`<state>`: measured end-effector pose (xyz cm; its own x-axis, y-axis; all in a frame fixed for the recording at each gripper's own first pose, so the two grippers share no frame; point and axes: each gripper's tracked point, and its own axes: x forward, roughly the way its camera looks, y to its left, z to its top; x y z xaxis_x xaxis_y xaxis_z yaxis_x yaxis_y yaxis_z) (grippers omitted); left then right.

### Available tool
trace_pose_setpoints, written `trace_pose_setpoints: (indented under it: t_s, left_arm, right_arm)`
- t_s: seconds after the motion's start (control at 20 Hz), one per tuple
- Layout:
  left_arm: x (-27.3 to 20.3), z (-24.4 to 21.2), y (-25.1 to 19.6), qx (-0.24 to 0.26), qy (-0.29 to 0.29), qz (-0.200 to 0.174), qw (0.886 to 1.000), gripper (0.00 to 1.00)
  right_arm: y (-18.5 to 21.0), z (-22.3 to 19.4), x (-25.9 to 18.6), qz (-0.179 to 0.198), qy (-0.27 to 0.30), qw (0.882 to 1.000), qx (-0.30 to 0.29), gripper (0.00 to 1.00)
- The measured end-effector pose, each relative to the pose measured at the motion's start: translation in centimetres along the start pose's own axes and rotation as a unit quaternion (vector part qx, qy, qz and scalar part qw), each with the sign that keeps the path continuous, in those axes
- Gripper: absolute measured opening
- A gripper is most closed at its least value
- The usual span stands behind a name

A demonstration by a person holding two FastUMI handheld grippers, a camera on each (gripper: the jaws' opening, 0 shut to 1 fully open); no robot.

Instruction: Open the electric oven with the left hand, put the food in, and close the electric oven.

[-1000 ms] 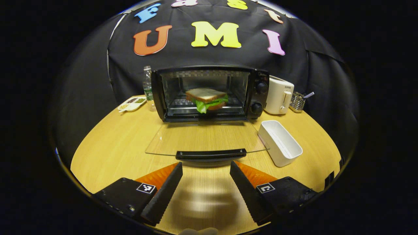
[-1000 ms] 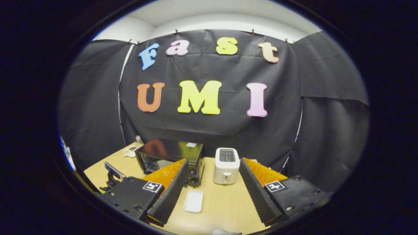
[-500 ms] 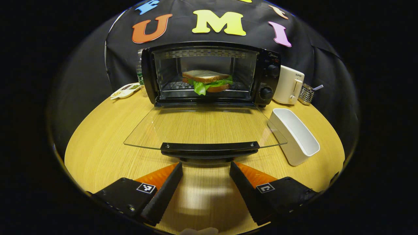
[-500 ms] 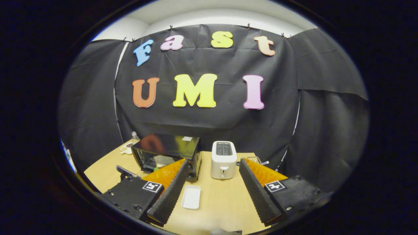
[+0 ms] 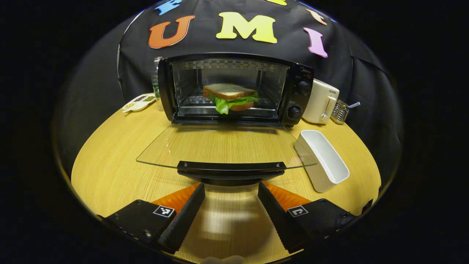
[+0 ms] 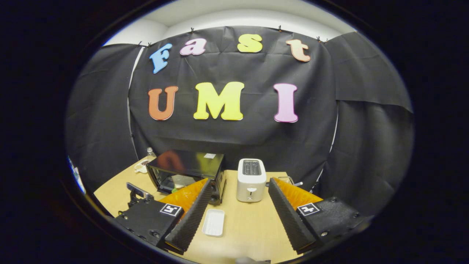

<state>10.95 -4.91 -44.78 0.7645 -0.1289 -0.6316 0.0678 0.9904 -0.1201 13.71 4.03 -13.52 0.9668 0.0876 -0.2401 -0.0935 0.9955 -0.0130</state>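
A black electric oven (image 5: 234,90) stands at the back of the wooden table, its glass door (image 5: 225,145) folded down flat toward me. Inside on the rack lies a sandwich (image 5: 229,97) with lettuce hanging out. The door's black handle (image 5: 231,170) sits just ahead of my left gripper (image 5: 231,192), which is open with nothing between its fingers. My right gripper (image 6: 236,201) is open and held high above the table; from there the oven (image 6: 187,172) shows below at the left, partly hidden behind the left finger.
A white rectangular tray (image 5: 322,159) lies right of the door; in the right gripper view this tray (image 6: 214,222) lies between the fingers. A white toaster (image 5: 322,102) and a small metal basket (image 5: 340,112) stand at the oven's right. A bottle (image 5: 157,86) and a snack dish (image 5: 138,102) are at its left.
My left gripper came closer to the open oven door until its handle lies just ahead of the fingertips, then tilted slightly. The right gripper rose a little. Both stayed open.
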Motion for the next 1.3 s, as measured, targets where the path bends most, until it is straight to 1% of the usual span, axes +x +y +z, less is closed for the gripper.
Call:
trace_pose_setpoints:
  t_s: [0.05, 0.1, 0.15, 0.45, 0.6, 0.65, 0.75, 0.8, 0.85, 0.9, 0.95, 1.0, 1.1, 1.3]
  left_arm:
    - [-0.4, 0.6, -0.1, -0.004, -0.006, -0.001, 1.000, 0.96]
    - [-0.6, 1.3, -0.2, -0.009, -0.010, -0.002, 1.000, 1.00]
    - [-0.8, 2.0, -0.3, -0.013, -0.015, -0.004, 1.000, 0.96]
    - [-1.7, 6.6, -0.5, -0.024, -0.051, -0.005, 0.998, 0.98]
    - [-1.7, 9.2, -0.7, -0.031, -0.070, -0.016, 0.997, 0.98]
    - [-1.6, 10.3, -0.9, -0.034, -0.078, -0.019, 0.996, 1.00]
    - [-1.2, 12.4, -1.0, -0.030, -0.093, -0.016, 0.995, 0.98]
    - [-0.8, 13.5, -1.0, -0.028, -0.101, -0.014, 0.994, 0.89]
    - [-0.5, 14.2, -0.9, -0.028, -0.106, -0.011, 0.994, 0.98]
    - [-0.2, 14.9, -0.9, -0.029, -0.111, -0.011, 0.993, 0.98]
    - [-0.1, 15.5, -0.9, -0.028, -0.114, -0.010, 0.993, 0.98]
    - [0.0, 15.8, -0.9, -0.024, -0.118, -0.009, 0.993, 0.95]
    - [0.0, 15.7, -1.1, -0.019, -0.115, -0.011, 0.993, 0.94]
    - [-0.4, 15.5, -0.4, -0.011, -0.115, -0.002, 0.993, 0.94]
  right_arm:
    - [0.1, 0.0, 0.1, 0.001, 0.000, 1.000, 0.001, 0.91]
    - [0.1, 0.1, 0.2, 0.002, 0.001, 1.000, 0.002, 0.91]
    - [0.1, 0.1, 0.3, 0.003, 0.000, 1.000, 0.004, 0.91]
    - [0.2, 0.2, 1.1, 0.003, 0.002, 1.000, 0.020, 0.91]
    - [0.4, 0.8, 1.3, 0.005, -0.004, 1.000, 0.021, 0.91]
    - [0.5, 1.0, 1.3, 0.004, -0.005, 1.000, 0.018, 1.00]
    - [0.5, 1.2, 1.4, 0.004, -0.008, 1.000, 0.020, 1.00]
    - [0.5, 1.2, 1.5, 0.004, -0.009, 1.000, 0.022, 1.00]
    - [0.3, 1.3, 1.6, 0.002, -0.010, 1.000, 0.022, 1.00]
    - [0.0, 1.4, 1.6, 0.000, -0.010, 1.000, 0.023, 0.90]
    - [-0.1, 1.5, 1.6, -0.001, -0.010, 1.000, 0.025, 0.90]
    - [-0.2, 1.4, 1.7, -0.002, -0.012, 1.000, 0.027, 0.91]
    - [-0.3, 1.4, 1.6, -0.004, -0.011, 1.000, 0.025, 0.90]
    - [-0.1, 1.4, 1.5, -0.002, -0.012, 1.000, 0.027, 0.90]
